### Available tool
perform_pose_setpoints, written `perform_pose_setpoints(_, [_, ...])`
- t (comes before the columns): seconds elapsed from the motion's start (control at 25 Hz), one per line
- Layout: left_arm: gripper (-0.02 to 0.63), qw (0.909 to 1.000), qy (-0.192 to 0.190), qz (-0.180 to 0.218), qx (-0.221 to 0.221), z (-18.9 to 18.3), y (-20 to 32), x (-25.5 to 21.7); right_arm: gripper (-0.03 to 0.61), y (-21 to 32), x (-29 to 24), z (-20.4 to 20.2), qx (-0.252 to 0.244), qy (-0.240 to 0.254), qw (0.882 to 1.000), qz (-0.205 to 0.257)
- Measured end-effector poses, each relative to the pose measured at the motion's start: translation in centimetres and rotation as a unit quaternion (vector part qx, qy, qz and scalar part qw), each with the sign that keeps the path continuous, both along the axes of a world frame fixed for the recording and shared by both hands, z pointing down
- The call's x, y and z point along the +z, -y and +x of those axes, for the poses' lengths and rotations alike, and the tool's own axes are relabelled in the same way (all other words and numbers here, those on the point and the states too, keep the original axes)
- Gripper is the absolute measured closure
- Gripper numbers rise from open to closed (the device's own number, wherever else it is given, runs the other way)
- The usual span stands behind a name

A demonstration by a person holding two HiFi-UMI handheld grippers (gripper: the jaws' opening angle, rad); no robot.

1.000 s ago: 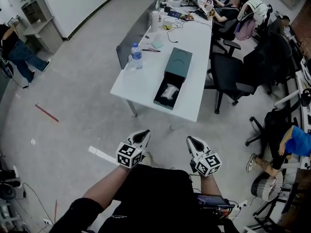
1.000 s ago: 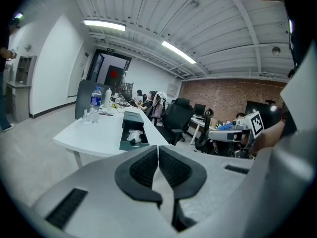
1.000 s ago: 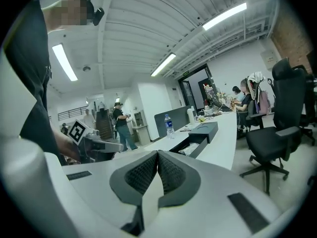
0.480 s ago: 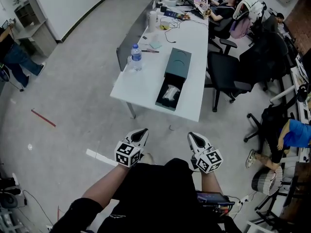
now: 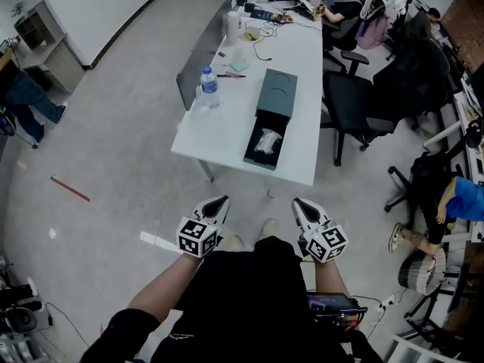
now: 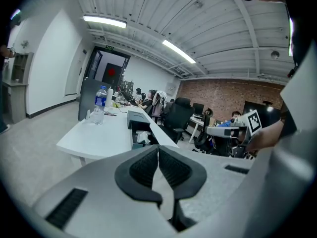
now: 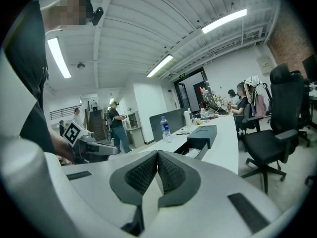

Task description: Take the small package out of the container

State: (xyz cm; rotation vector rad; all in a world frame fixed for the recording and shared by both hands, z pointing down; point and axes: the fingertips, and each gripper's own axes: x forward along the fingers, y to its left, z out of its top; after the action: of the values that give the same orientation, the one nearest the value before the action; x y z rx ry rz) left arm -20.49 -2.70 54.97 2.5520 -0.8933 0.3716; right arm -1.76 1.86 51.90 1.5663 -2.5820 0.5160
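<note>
The table (image 5: 227,131) looks smooth, the container (image 5: 277,93) matt, the small package (image 5: 266,140) crinkly clear plastic, the bottle (image 5: 209,87) clear plastic.

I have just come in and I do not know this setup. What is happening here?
A person stands on the floor a short way from the white table and holds the left gripper and the right gripper out in front. Both have their jaws together and carry nothing. On the table lies a dark container, open, with the small package inside it. Neither gripper is at the container, so the package is not yet taken out.
</note>
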Motion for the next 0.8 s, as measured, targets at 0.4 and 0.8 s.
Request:
perform_pose_setpoints(0.4, [0.6,0.9997,0.022,-0.007,-0.007,0.9,3.2,0.5,0.552,4.0,1.7,1.3,-0.005,0.015,1.0,-0.009])
perform_pose_setpoints(0.8, [0.6,0.9991,0.04,-0.011,-0.002,4.9,8.7,0.4,0.552,9.4,1.9,4.7,-0.01,0.02,1.0,-0.015])
